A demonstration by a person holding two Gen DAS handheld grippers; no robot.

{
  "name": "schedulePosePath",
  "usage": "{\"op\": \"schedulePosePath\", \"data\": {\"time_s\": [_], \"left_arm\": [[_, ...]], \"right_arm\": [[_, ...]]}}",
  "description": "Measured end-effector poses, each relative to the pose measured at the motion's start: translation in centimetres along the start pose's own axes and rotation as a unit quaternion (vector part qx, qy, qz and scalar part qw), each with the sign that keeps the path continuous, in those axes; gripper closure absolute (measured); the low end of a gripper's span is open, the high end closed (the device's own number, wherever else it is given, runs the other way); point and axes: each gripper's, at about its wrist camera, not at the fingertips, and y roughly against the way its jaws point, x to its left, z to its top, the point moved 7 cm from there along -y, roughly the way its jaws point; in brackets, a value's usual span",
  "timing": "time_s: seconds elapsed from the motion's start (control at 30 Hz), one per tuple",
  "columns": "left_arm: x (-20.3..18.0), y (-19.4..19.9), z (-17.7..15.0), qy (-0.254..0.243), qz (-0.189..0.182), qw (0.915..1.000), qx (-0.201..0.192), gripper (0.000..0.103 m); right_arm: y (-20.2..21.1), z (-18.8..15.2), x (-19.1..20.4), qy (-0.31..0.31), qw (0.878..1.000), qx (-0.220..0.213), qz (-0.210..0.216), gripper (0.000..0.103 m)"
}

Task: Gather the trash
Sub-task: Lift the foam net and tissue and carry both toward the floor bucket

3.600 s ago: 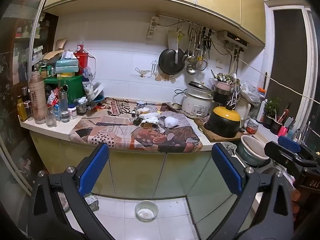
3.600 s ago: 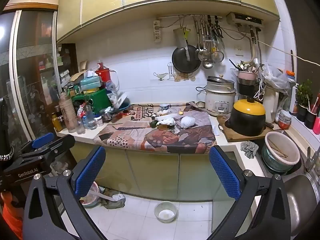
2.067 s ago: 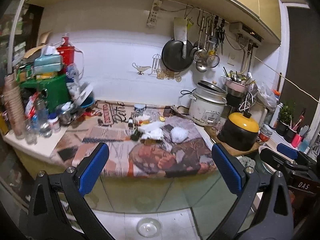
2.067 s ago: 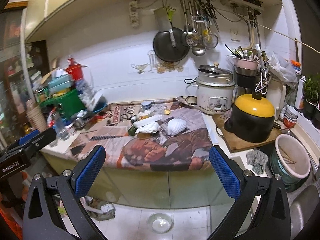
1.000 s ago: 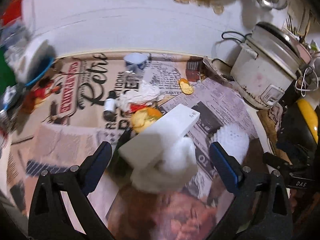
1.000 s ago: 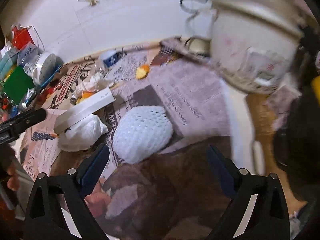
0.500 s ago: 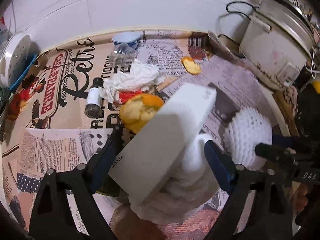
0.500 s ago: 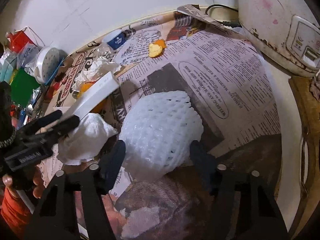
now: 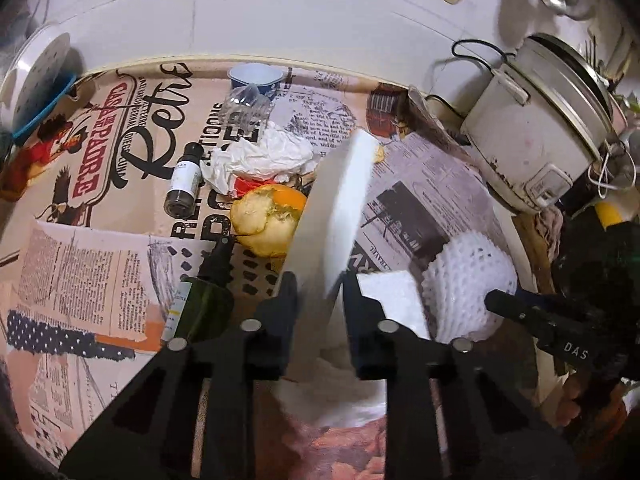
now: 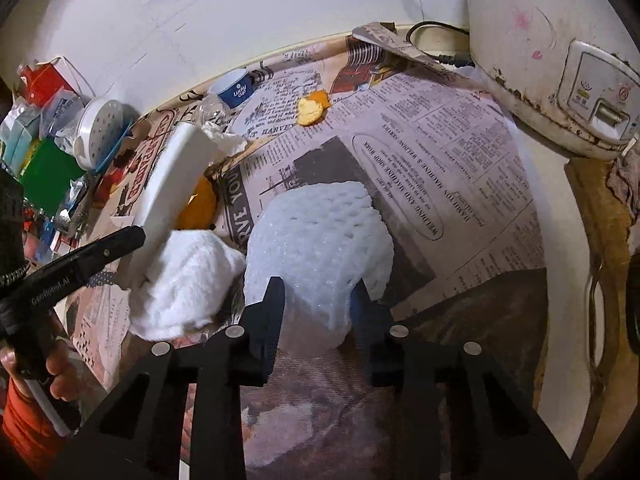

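Note:
My left gripper (image 9: 319,284) is shut on a long white box (image 9: 334,208) and holds it tilted up over the newspaper-covered counter (image 9: 100,264). The box also shows in the right wrist view (image 10: 172,184), with a white crumpled cloth (image 10: 188,284) under it. My right gripper (image 10: 318,292) is shut on a white foam fruit net (image 10: 320,240), which also shows in the left wrist view (image 9: 468,276). Other trash lies behind: an orange peel (image 9: 268,216), crumpled tissue (image 9: 260,156), a small peel piece (image 10: 312,110), a clear plastic cup (image 9: 244,104).
A rice cooker (image 9: 544,128) stands at the right. A dark green spray bottle (image 9: 200,300) and a small brown bottle (image 9: 184,188) lie left of the box. A blue paper cup (image 10: 234,88) sits by the wall. A white lid in a blue bowl (image 9: 36,80) is far left.
Both grippers came down from an open approach and closed: the left on the white box, lifting its end, the right on the foam net.

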Motion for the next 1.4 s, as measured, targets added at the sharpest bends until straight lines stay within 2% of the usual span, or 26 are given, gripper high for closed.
{"op": "schedulePosePath", "data": {"time_s": [0.13,0.23,0.43,0.63,0.9,1.0,1.1,1.13,1.3,1.4], "left_arm": [[-0.7,0.5,0.1,-0.020,0.054,0.9983,-0.009,0.084],[-0.8,1.2,0.1,-0.019,0.076,0.9968,-0.017,0.086],[-1.2,4.9,0.4,0.000,0.081,0.9950,-0.058,0.087],[-1.3,8.2,-0.9,-0.012,0.082,0.9936,-0.077,0.087],[1.3,10.4,-7.3,-0.032,0.065,0.9960,-0.052,0.087],[2.9,10.1,-10.4,-0.035,0.065,0.9968,-0.029,0.087],[4.6,8.9,-13.0,-0.019,0.067,0.9976,0.001,0.087],[5.4,8.2,-13.8,-0.011,0.077,0.9969,0.013,0.088],[6.2,6.8,-15.1,-0.006,0.076,0.9968,0.025,0.087],[6.3,6.1,-15.4,-0.019,0.091,0.9953,0.027,0.087]], "right_arm": [[0.9,0.5,-0.2,0.010,1.000,-0.011,0.008,0.076],[1.6,0.7,-0.1,0.019,1.000,-0.017,0.016,0.077],[3.8,1.3,0.2,0.033,0.998,-0.037,0.027,0.078],[6.4,0.1,1.6,0.031,0.997,-0.062,0.025,0.078],[8.9,-4.7,5.3,0.016,0.996,-0.087,0.002,0.078],[9.2,-7.0,6.4,0.008,0.995,-0.094,-0.011,0.078],[9.1,-8.7,7.0,-0.003,0.996,-0.092,-0.016,0.078],[9.0,-9.1,7.1,-0.006,0.996,-0.091,-0.016,0.078],[8.8,-10.6,7.6,0.001,0.996,-0.089,-0.020,0.078],[8.8,-11.2,7.9,0.005,0.995,-0.092,-0.024,0.078]]}}
